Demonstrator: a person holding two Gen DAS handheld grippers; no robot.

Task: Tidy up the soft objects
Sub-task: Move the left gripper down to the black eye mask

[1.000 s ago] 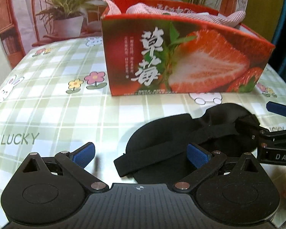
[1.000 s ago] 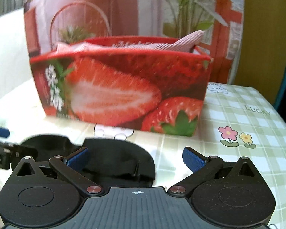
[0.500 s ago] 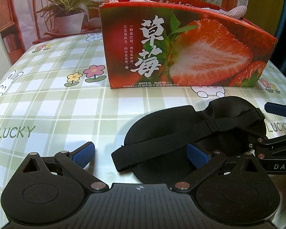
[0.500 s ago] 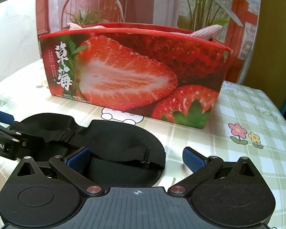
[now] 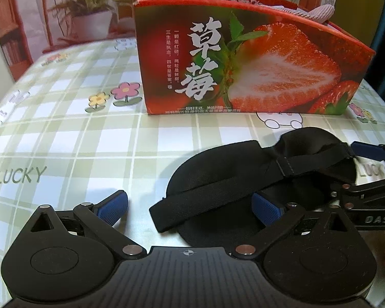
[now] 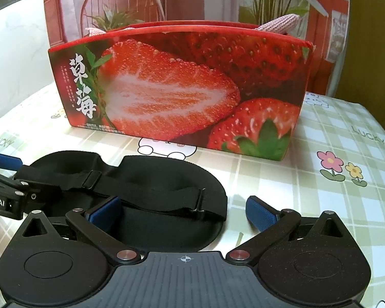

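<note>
A black eye mask (image 5: pixel 225 179) (image 6: pixel 166 177) with an elastic strap lies flat on the checked tablecloth in front of a red strawberry-print box (image 5: pixel 243 64) (image 6: pixel 179 89). Pink knitted cloth (image 5: pixel 318 12) (image 6: pixel 279 23) sticks out of the box top. My left gripper (image 5: pixel 190 206) is open at the mask's left end, its right pad over the mask and the strap's loose end between the fingers. My right gripper (image 6: pixel 182 210) is open at the mask's right end, its left pad over the mask. Each gripper shows at the edge of the other's view.
The green and white checked tablecloth (image 5: pixel 64 141) carries flower, rabbit and "LUCKY" prints. A potted plant (image 5: pixel 89 18) and a red chair stand behind the table on the left. Bare cloth lies left of the mask and right of the box (image 6: pixel 346 128).
The right gripper has come lower and closer, so the mask now reaches between its fingers. The left gripper has shifted only slightly. Both stay open and the mask lies where it was.
</note>
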